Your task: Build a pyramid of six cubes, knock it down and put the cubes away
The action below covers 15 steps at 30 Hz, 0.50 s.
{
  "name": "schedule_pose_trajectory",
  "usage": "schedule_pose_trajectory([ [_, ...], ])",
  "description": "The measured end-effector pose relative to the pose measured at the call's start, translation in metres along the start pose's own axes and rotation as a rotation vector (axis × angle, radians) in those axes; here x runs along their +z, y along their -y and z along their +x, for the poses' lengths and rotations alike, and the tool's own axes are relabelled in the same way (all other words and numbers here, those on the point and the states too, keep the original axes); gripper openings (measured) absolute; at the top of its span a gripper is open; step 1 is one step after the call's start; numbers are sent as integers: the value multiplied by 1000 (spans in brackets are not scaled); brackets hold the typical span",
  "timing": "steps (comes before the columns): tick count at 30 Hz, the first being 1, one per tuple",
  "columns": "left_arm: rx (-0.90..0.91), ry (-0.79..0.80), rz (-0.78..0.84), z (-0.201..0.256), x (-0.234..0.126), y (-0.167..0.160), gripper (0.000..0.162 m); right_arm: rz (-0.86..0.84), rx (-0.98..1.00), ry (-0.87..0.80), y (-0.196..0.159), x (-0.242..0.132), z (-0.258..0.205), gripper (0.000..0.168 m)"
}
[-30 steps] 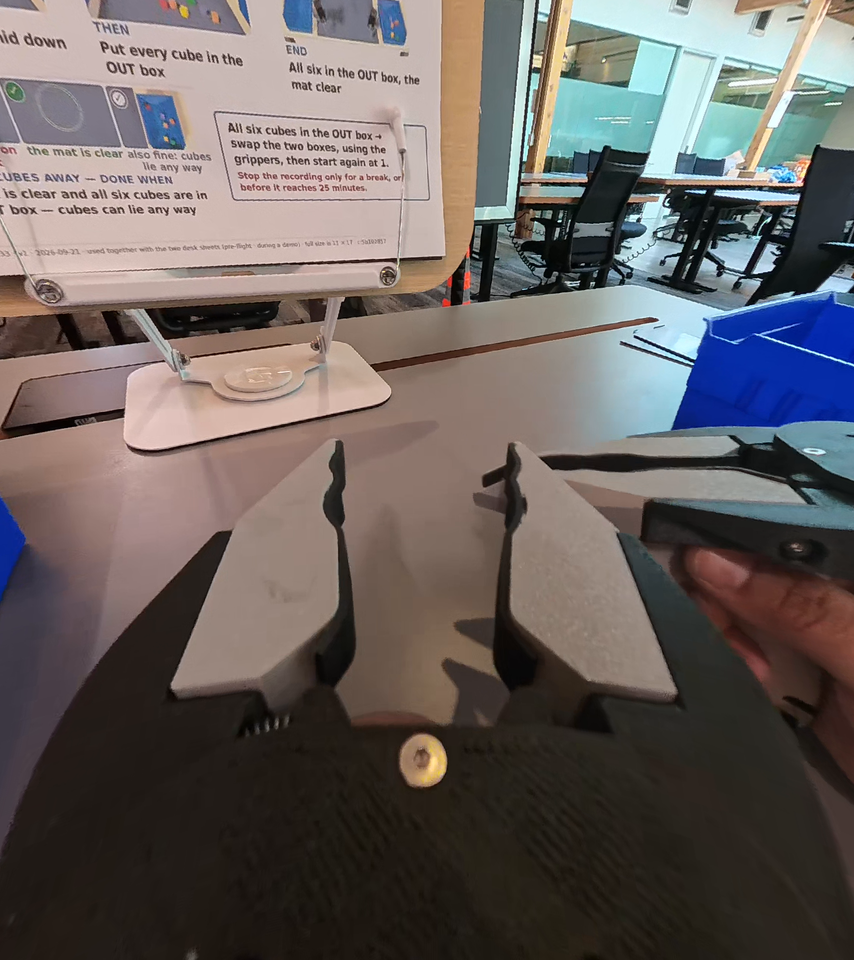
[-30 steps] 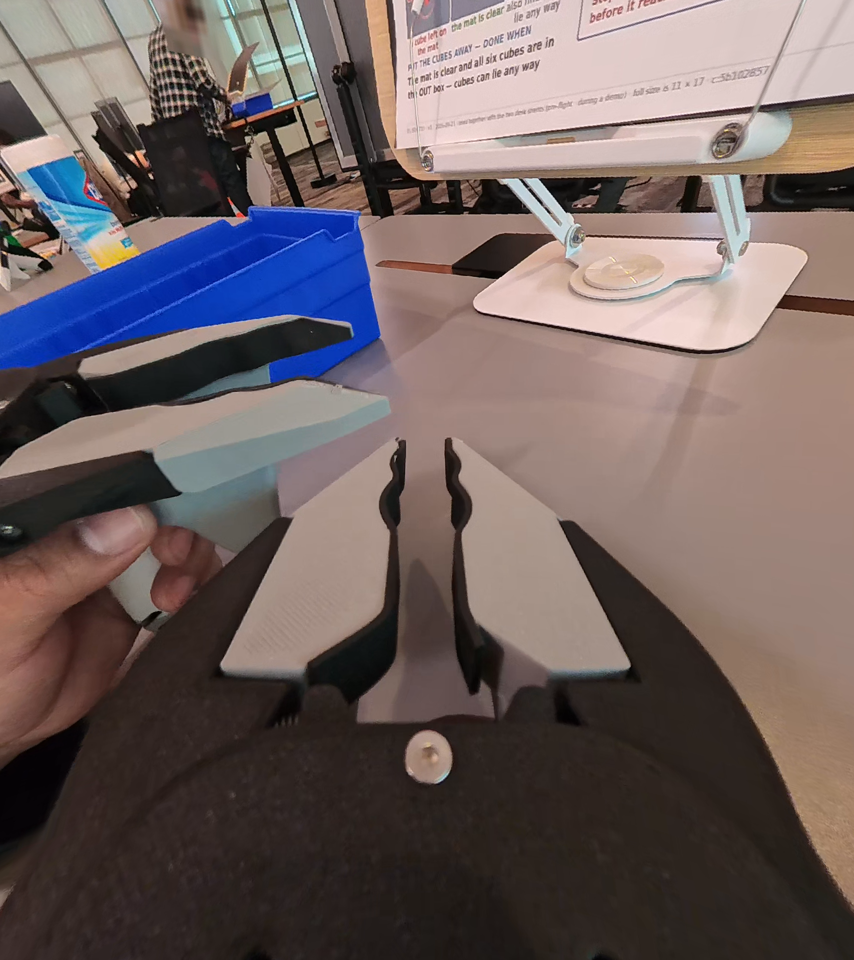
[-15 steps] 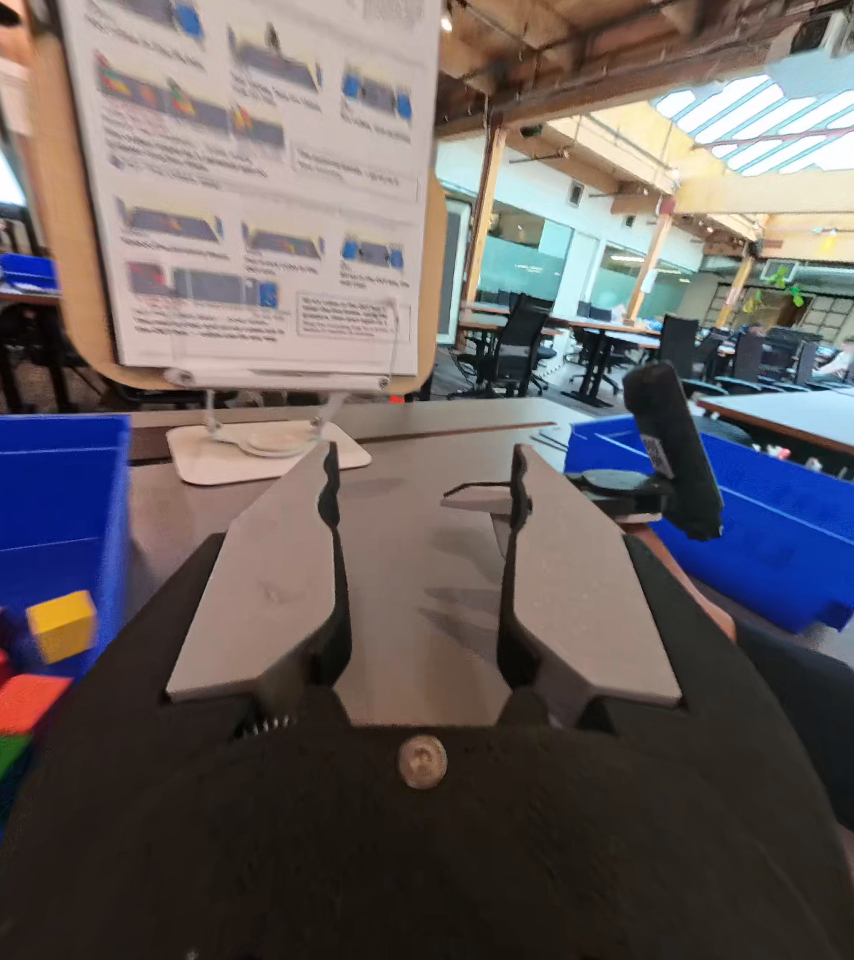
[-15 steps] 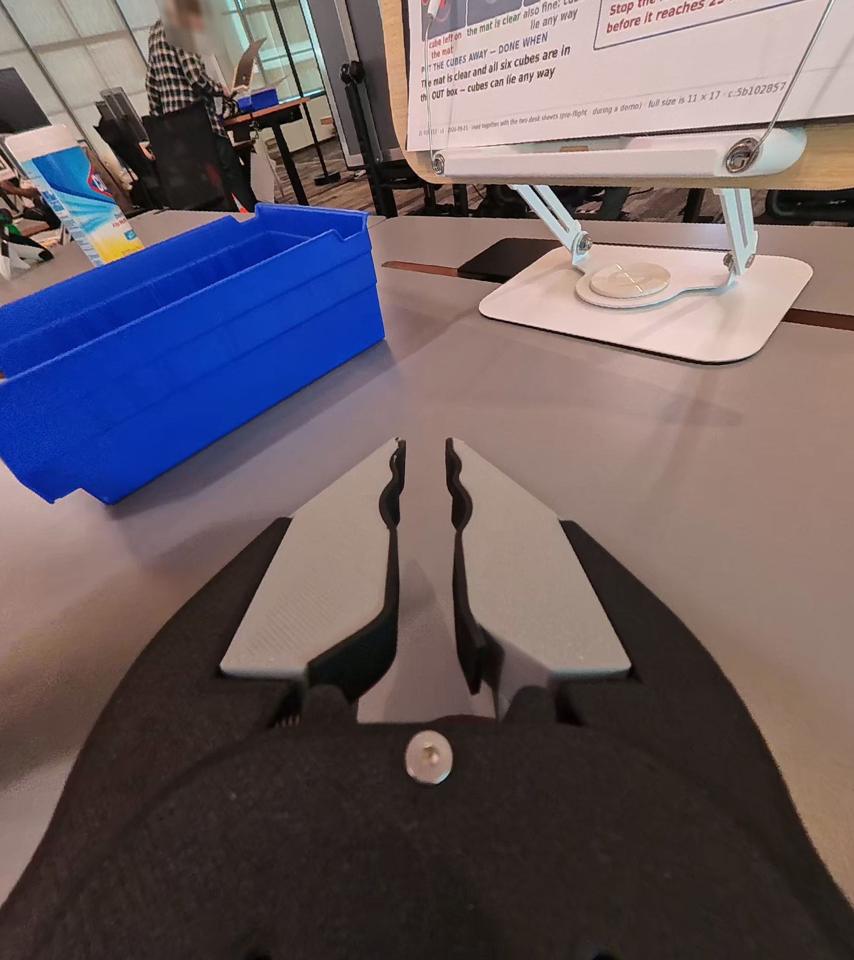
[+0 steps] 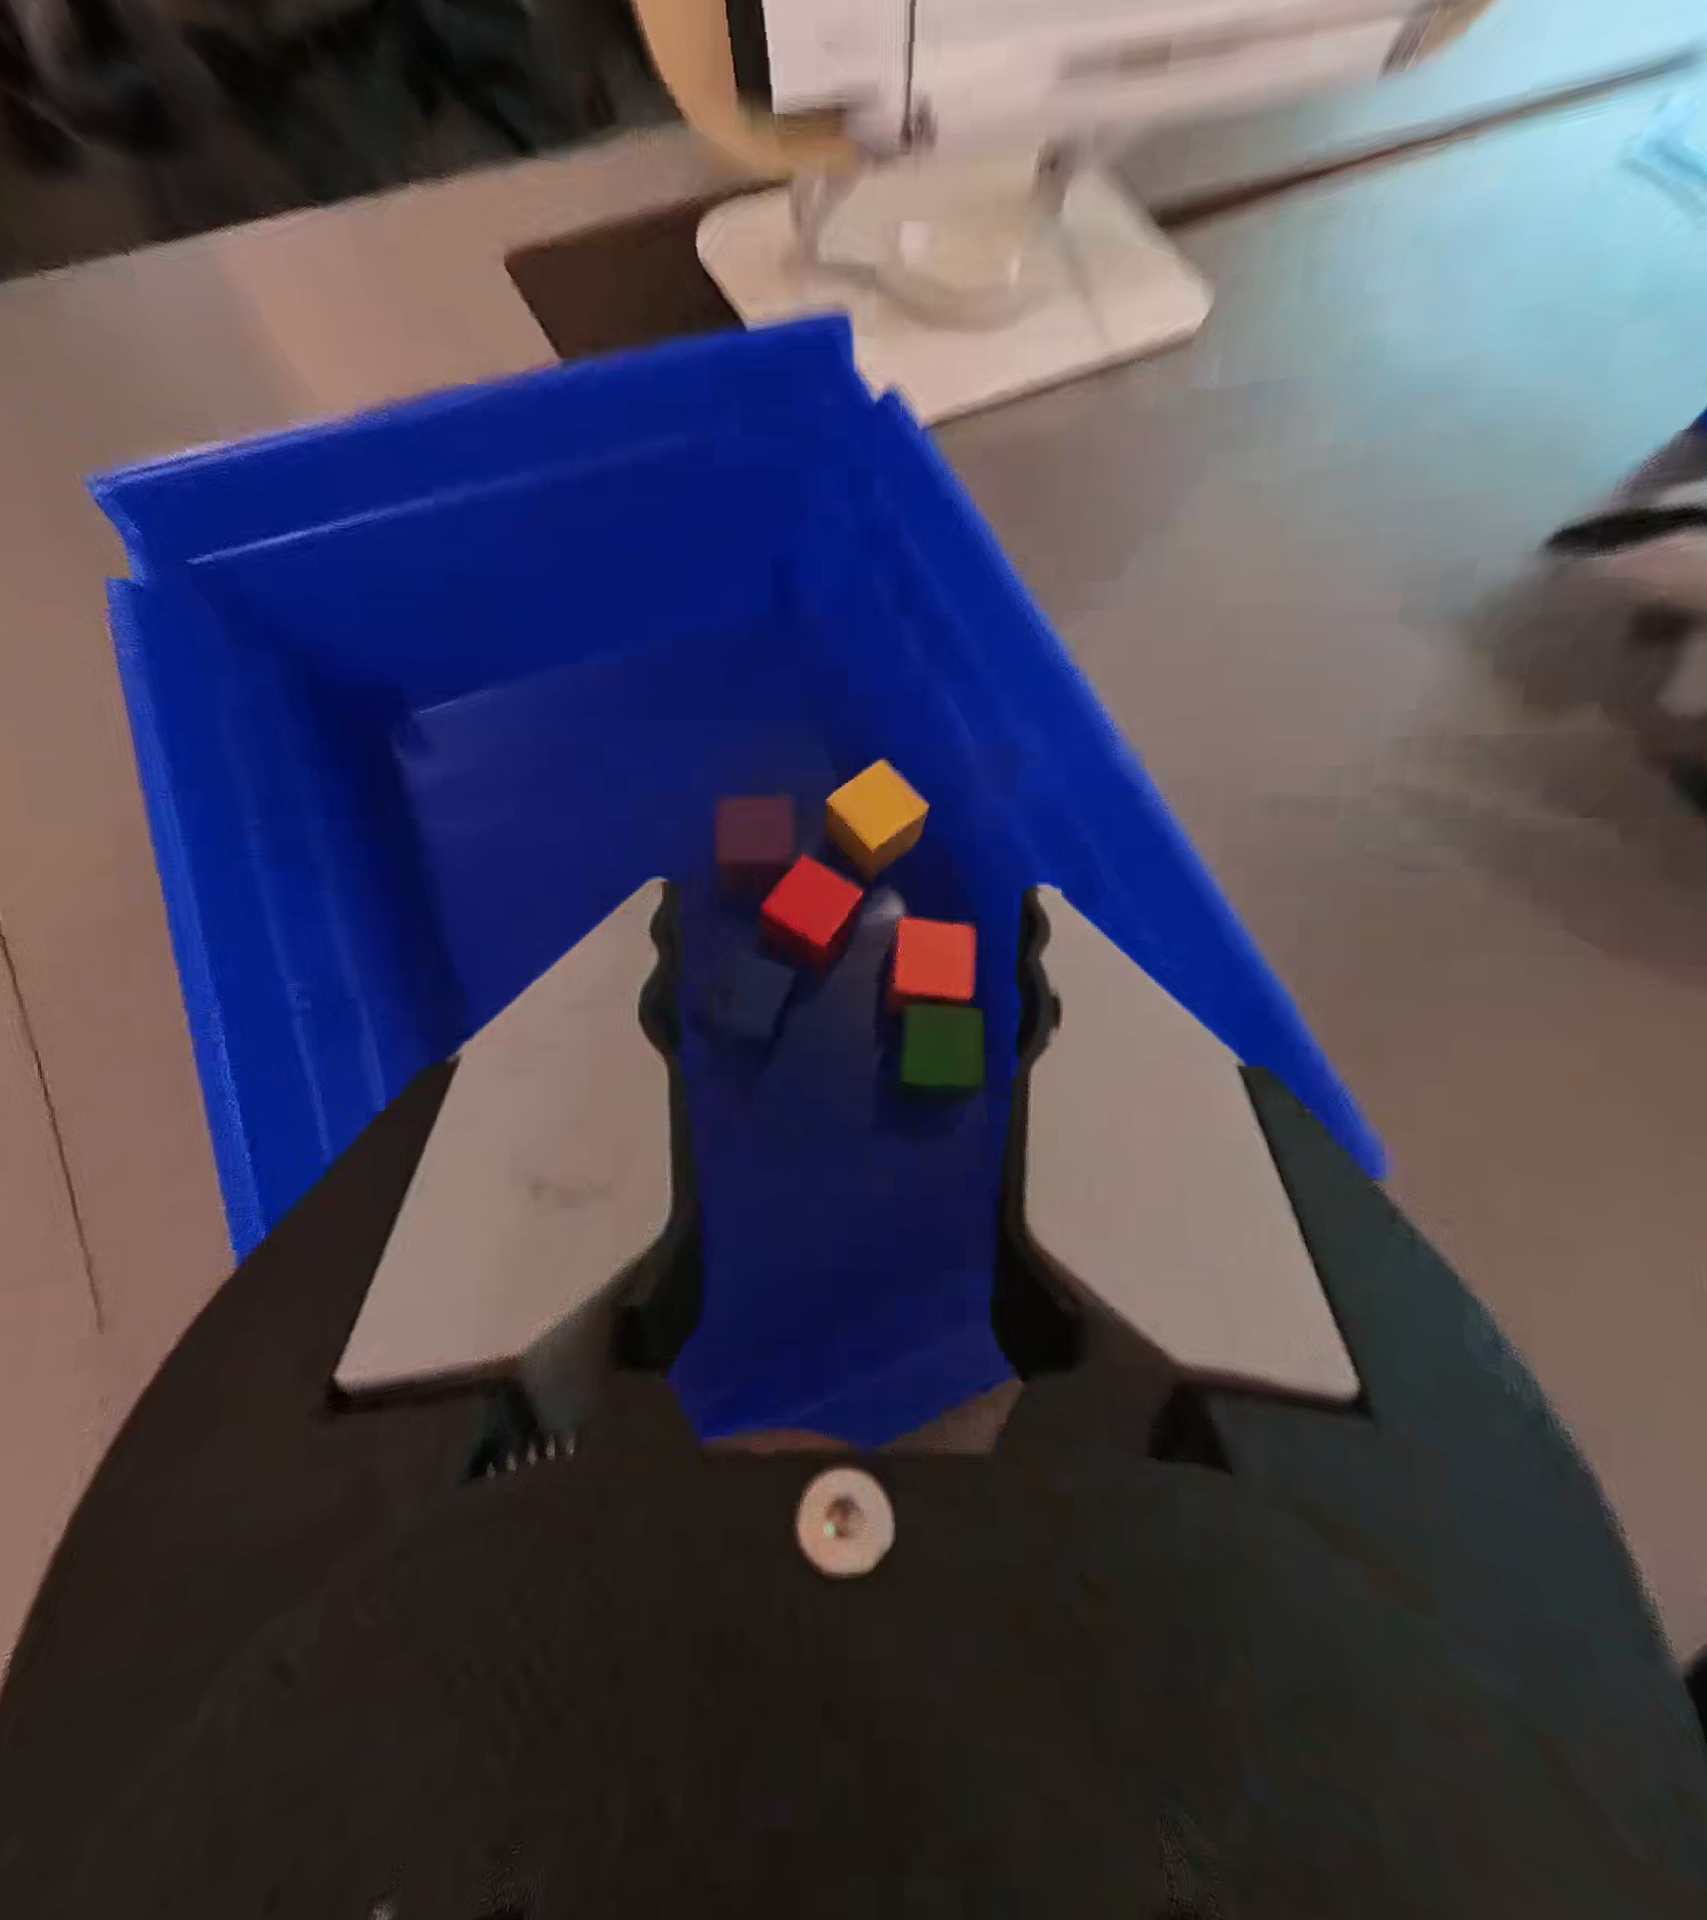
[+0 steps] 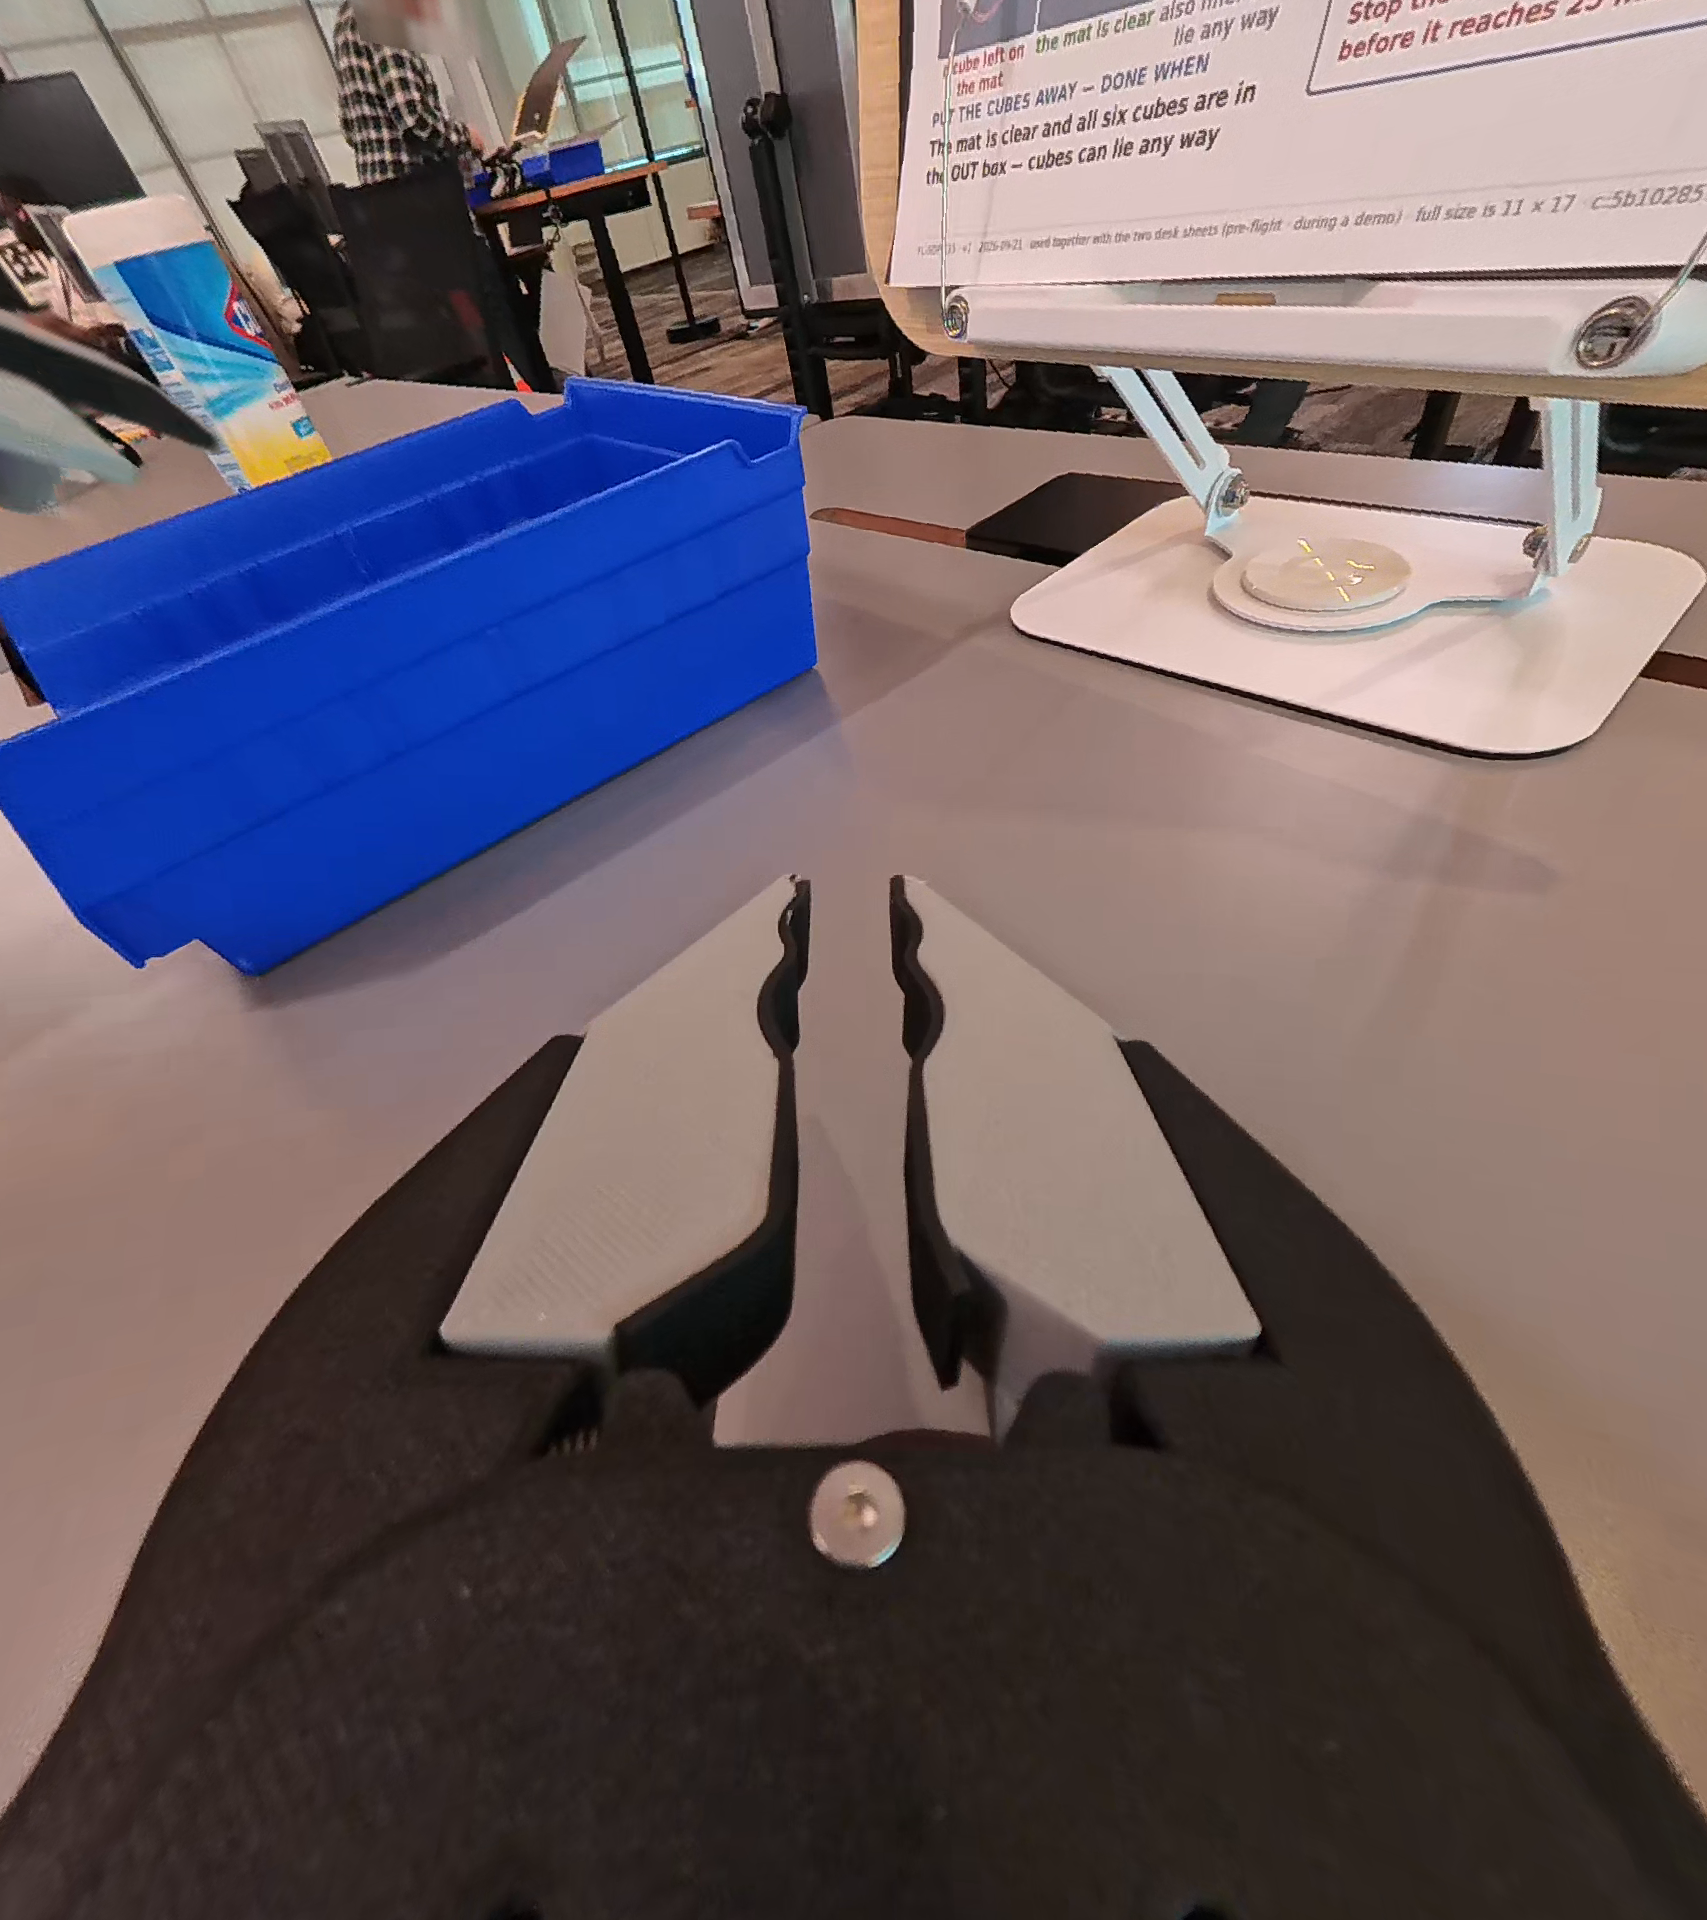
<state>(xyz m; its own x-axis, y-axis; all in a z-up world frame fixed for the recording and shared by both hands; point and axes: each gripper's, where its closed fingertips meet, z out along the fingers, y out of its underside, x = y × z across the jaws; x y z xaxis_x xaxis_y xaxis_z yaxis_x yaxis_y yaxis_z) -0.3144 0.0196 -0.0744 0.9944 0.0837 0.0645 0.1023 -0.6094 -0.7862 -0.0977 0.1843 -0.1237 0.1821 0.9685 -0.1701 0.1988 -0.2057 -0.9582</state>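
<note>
Risks first. The left gripper (image 5: 844, 904) hangs above the blue bin (image 5: 537, 520), jaws spread wide and holding nothing; the frame is motion-blurred, so a descent at this pace could overshoot the pick. The cubes lie clustered just ahead of and between the fingertips, several touching or nearly so: closing on one likely nudges a neighbour or catches two at once. The orange and green cubes sit close to the bin wall on the right-finger side, leaving little room for that finger. The blue cube is hard to tell from the bin floor, so it is easily missed. The right gripper (image 6: 849, 883) rests low over the grey table (image 6: 1348, 987), jaws nearly closed with a narrow gap, empty; it points at bare surface, the bin ahead to its left. Count, largest down: one table; two blue bins (second only a corner at the left view's right edge); one white document stand (image 6: 1368, 644); two grippers; six cubes in the bin: yellow cube (image 5: 876, 816), red cube (image 5: 811, 908), orange cube (image 5: 934, 960), green cube (image 5: 941, 1045), purple cube (image 5: 754, 837), blue cube (image 5: 751, 992).
</note>
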Motion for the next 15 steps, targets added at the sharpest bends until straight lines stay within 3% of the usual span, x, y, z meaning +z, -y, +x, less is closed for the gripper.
schedule_pose_trajectory([
  [6,158,89,-318,-23,49,-43,60,4,24,0,0,-1,4,12],
  [9,205,154,-412,-41,59,-55,60,-3,25,1,-2,0,4,13],
  [15,202,134,-538,-47,69,-82,51,-19,6,13,-4,4,0,12],
])
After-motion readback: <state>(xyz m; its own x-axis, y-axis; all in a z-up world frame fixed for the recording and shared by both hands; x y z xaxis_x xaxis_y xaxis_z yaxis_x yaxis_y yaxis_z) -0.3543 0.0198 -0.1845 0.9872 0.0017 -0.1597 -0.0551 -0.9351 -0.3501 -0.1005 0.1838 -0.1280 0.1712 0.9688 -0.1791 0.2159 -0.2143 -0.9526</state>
